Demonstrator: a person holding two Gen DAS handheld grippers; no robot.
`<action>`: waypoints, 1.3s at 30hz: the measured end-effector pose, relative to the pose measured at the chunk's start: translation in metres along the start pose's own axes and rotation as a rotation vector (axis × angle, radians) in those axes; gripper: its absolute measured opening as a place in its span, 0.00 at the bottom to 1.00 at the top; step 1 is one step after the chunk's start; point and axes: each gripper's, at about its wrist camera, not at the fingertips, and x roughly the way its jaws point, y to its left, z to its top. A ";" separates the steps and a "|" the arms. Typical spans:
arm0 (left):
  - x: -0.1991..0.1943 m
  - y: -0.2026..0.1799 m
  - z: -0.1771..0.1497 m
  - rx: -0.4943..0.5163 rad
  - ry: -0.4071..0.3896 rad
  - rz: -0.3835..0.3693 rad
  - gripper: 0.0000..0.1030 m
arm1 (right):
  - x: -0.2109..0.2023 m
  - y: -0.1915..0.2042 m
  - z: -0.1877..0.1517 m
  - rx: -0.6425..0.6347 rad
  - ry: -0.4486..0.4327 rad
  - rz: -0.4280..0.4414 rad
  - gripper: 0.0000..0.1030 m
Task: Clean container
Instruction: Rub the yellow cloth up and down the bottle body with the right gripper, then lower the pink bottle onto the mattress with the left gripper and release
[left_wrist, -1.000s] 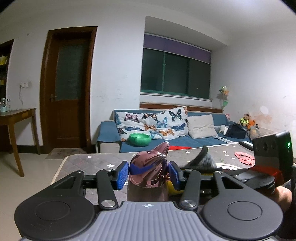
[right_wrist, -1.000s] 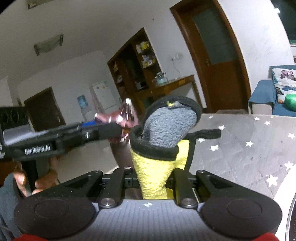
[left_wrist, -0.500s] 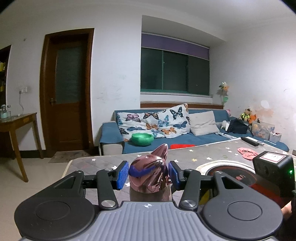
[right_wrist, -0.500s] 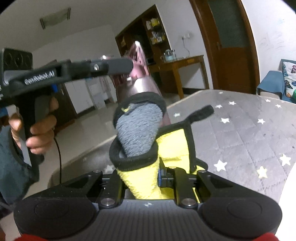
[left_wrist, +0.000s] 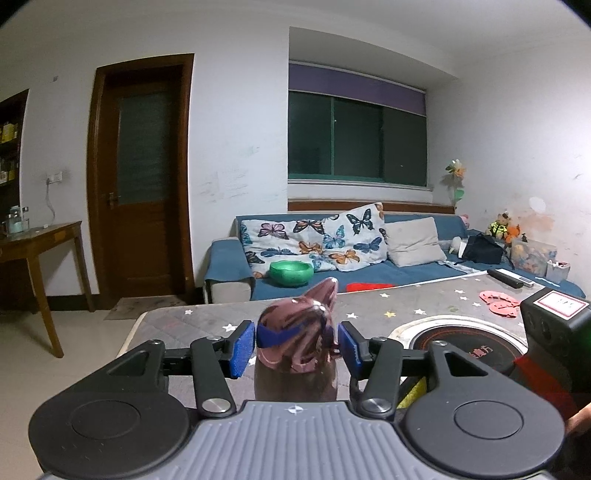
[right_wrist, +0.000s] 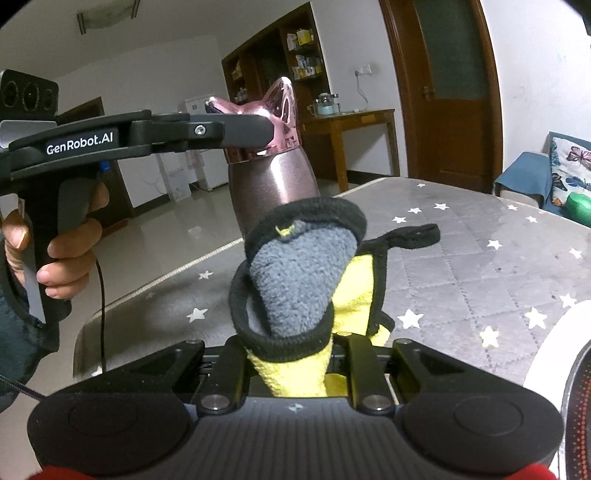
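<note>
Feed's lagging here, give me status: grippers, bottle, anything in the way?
Left gripper clamped on pink bottle cap. Right gripper shut on cloth, against bottle body. Nothing blocking.

A pink metallic bottle (right_wrist: 275, 184) is held upright above the star-patterned table surface, gripped at its glossy cap (left_wrist: 295, 332), which is shaped with 2 pointed cat ears. The body below the cap is matte rose and tapers wider downward. A cleaning cloth (right_wrist: 295, 284), grey fleece on 1 face, yellow on the other and edged in black, is seen bunched against the bottle's lower body.
</note>
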 end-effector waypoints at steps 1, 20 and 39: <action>-0.001 -0.002 0.000 -0.002 0.000 0.005 0.54 | -0.001 -0.001 -0.002 -0.002 0.001 -0.006 0.15; 0.002 -0.031 -0.010 -0.059 0.062 0.130 0.58 | -0.012 0.016 -0.017 -0.051 0.074 -0.089 0.15; 0.027 -0.052 -0.012 -0.210 0.115 0.372 0.70 | -0.022 0.017 -0.018 -0.024 0.041 -0.106 0.15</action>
